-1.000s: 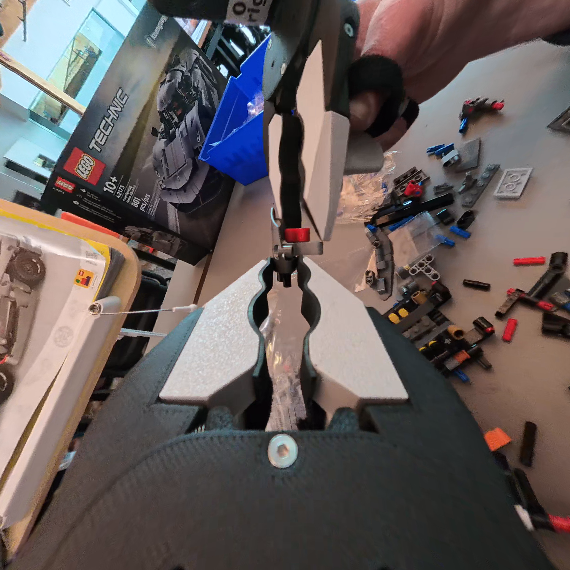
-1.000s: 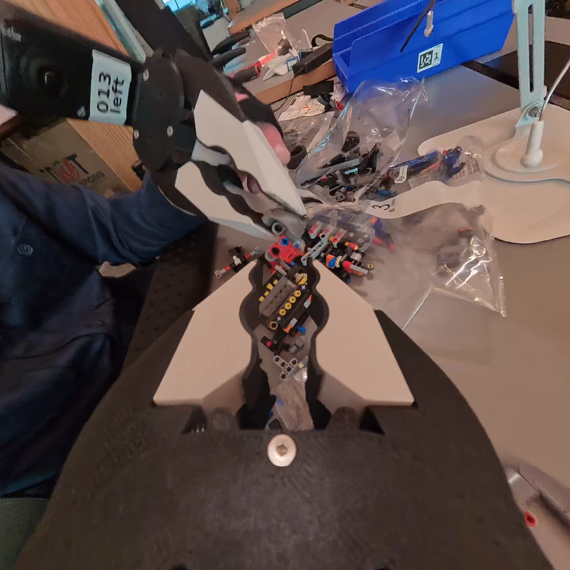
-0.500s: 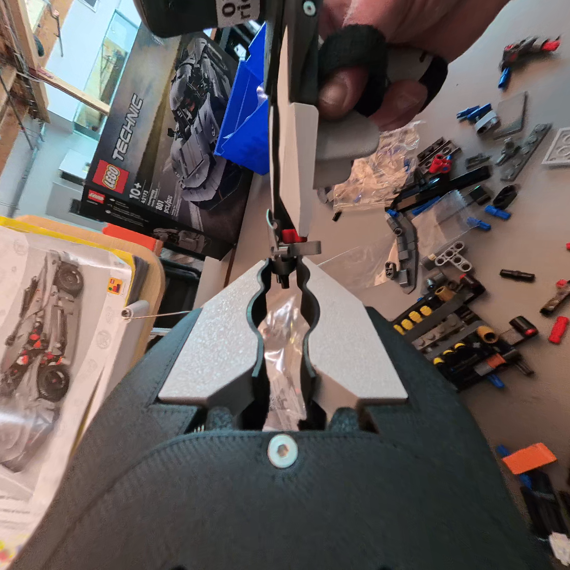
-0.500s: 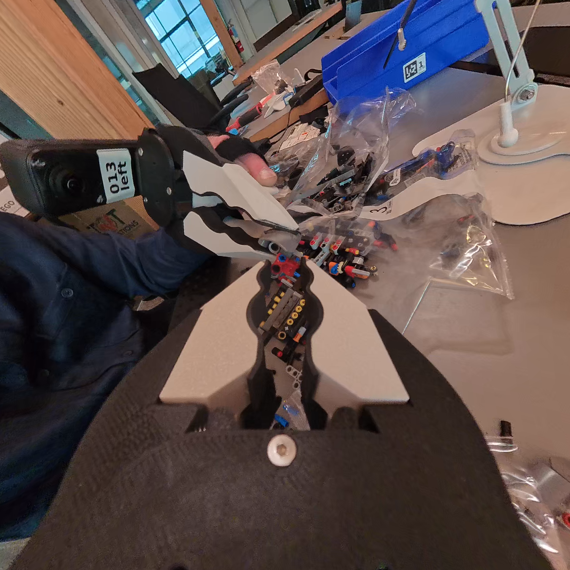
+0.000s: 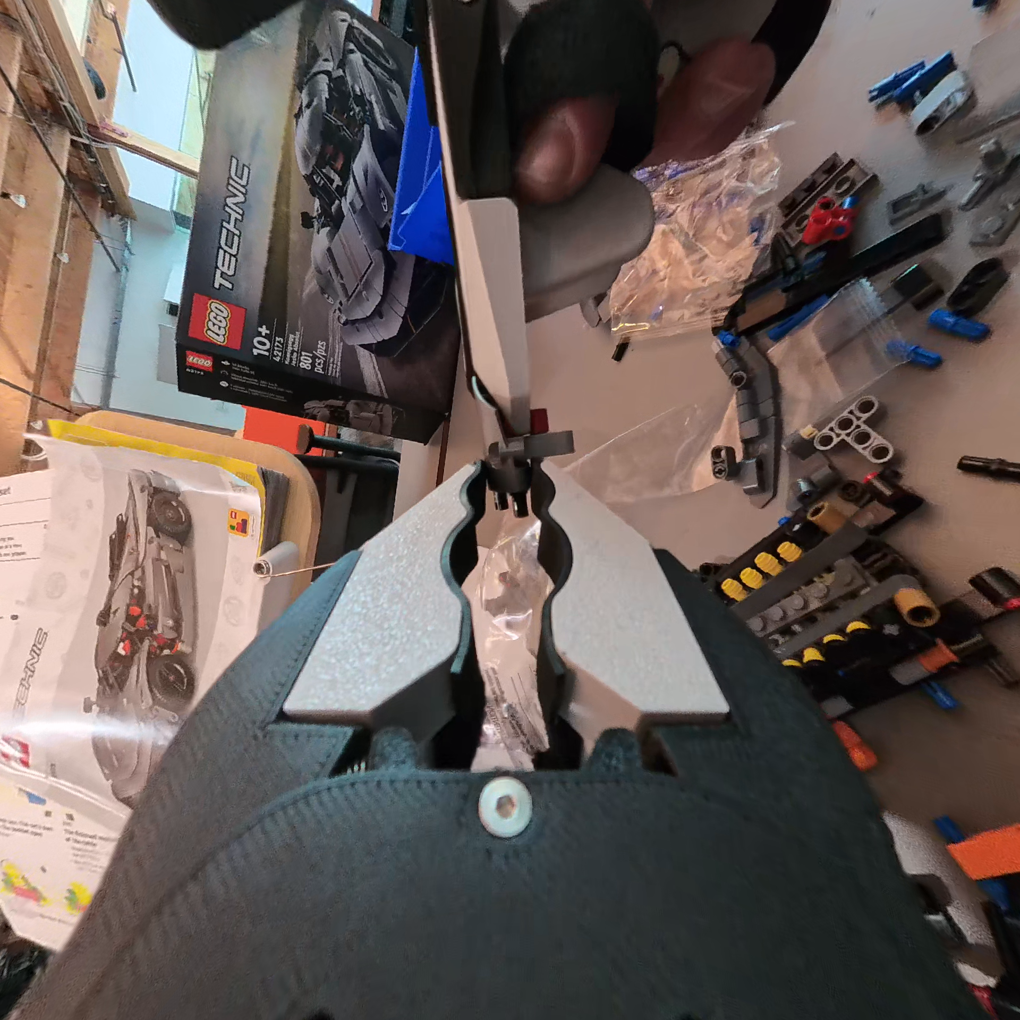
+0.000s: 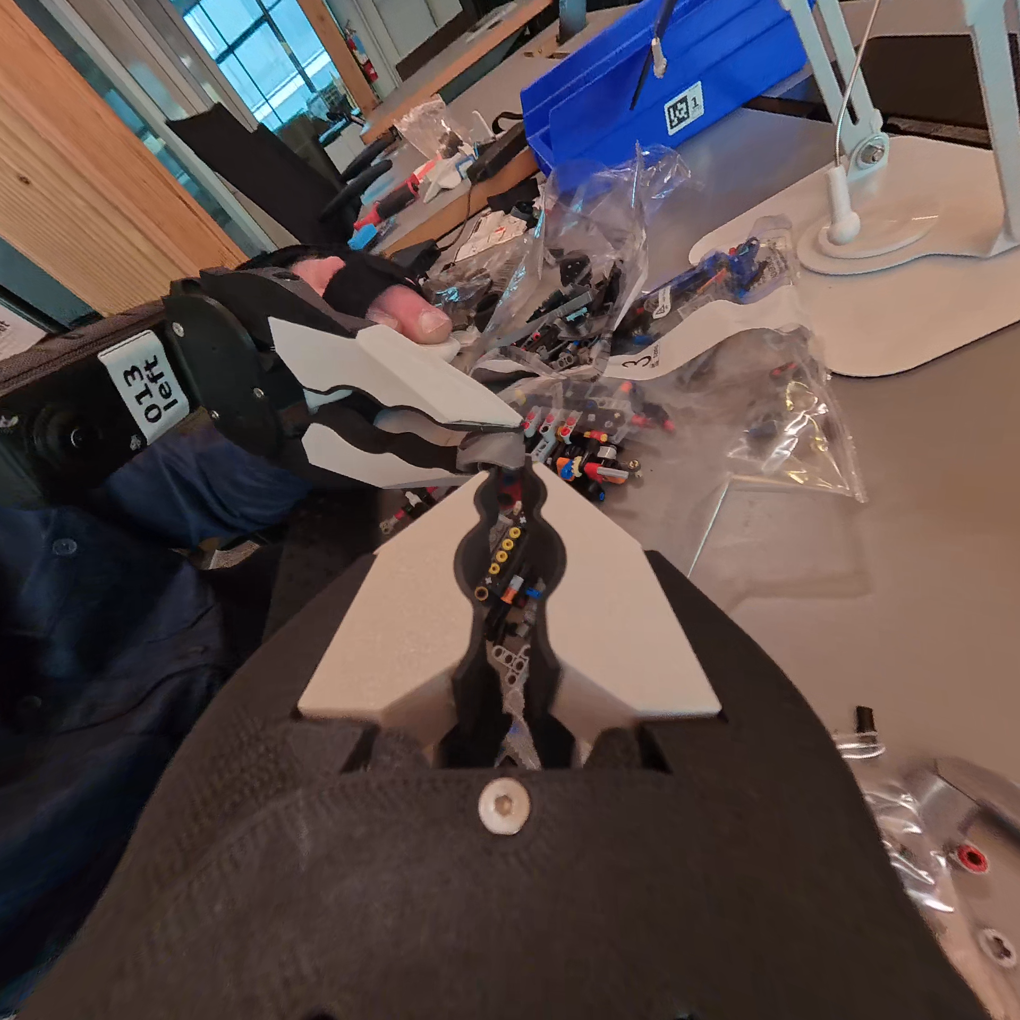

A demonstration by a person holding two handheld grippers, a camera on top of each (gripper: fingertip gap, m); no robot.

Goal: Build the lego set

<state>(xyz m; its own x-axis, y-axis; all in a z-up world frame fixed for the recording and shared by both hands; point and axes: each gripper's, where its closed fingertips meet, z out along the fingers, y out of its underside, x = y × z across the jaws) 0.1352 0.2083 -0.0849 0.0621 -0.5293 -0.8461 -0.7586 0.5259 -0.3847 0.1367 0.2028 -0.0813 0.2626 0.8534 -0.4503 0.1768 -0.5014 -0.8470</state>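
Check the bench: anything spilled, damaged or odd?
Nothing damaged. Loose bricks and opened plastic bags lie scattered over the table, ordinary mid-build clutter. Both grippers meet on one small grey piece.

Across my tabletop [image 6: 910, 497] from me stands a blue bin [image 6: 690, 83], with a white lamp base [image 6: 883, 232] just beside it. Farther off I see a black office chair [image 6: 265, 149] and a wood-panelled wall [image 6: 83, 182] by the windows [image 6: 265, 60].
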